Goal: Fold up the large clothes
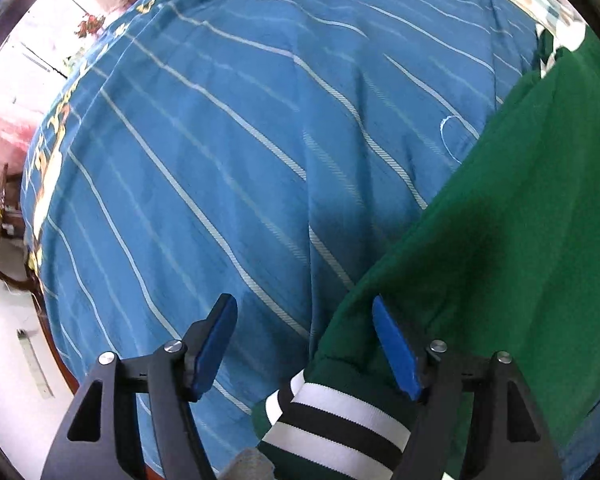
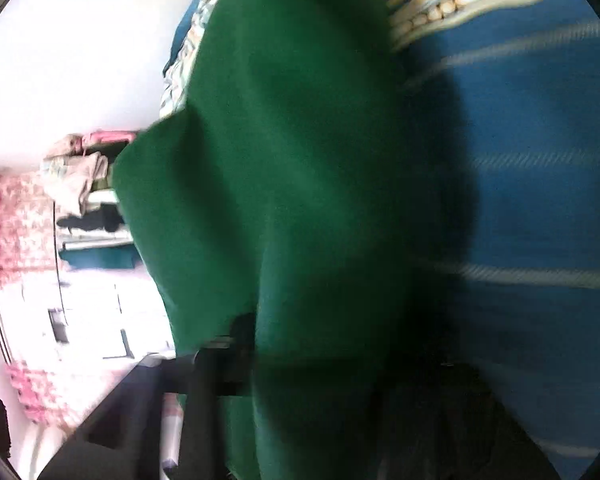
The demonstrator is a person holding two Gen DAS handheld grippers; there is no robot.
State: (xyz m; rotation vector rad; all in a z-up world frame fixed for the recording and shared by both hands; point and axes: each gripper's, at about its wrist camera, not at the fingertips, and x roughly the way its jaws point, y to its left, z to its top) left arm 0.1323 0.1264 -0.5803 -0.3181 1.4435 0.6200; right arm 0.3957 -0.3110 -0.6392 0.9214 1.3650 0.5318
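- Green knit fabric of a large garment (image 1: 500, 216) is seen spread over a blue bedcover with thin pale stripes (image 1: 220, 160); it fills the right side of the left wrist view.
- A ribbed cuff banded in white, black and green (image 1: 332, 420) is seen at the bottom of that view, lying on the bedcover between the two blue-padded fingers.
- The left gripper (image 1: 304, 344) is held wide apart above the cuff; nothing is clamped between its pads, and the right-hand pad (image 1: 396, 348) is placed over the green fabric.
- A gold patterned border (image 1: 48, 148) is seen along the bedcover's far left edge, beside a dark wooden bed frame (image 1: 56, 344).
- In the right wrist view, which is blurred, the same green garment (image 2: 300, 160) is seen raised off the bed, draped over the front of the right gripper (image 2: 300, 360).
- The right gripper's fingertips are covered by the cloth, so whether it is clenched cannot be told.
- The striped blue bedcover (image 2: 540, 200) lies to the right there, with pink floral curtains (image 2: 16, 224) at the left.
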